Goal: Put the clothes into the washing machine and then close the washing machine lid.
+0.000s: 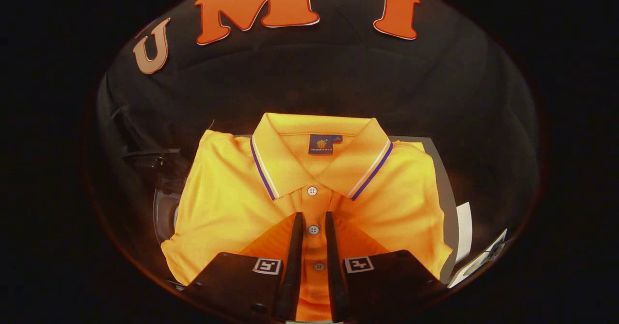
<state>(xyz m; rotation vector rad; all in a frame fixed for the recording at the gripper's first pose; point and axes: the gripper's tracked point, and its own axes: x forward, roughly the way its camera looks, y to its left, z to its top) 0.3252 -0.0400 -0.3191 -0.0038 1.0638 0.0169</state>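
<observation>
In the gripper view we see a folded orange polo shirt (232,203) lying flat under and ahead of our gripper (313,220). The two fingers (295,246) stand a narrow gap apart, close to parallel, and they lie over the shirt's button placket: the strip of cloth with its buttons runs between them. One button (313,229) sits right between the fingertips, another (318,266) further back in the gap, and a third (312,191) just ahead of the tips, at the base of the collar. We cannot tell whether the fingers press the cloth or merely lie over it.

Beyond the fingertips the collar (319,154) spreads open, edged with purple and white stripes, with a small blue neck tag (321,144) at its middle. The shirt rests on a grey desk (442,188), which shows past the shirt's right shoulder. Right of the fingers, at the desk's edge, lie some white sheets (463,232). Left of the shirt we make out a dark, shiny, rounded object (162,179), too dim to name.
</observation>
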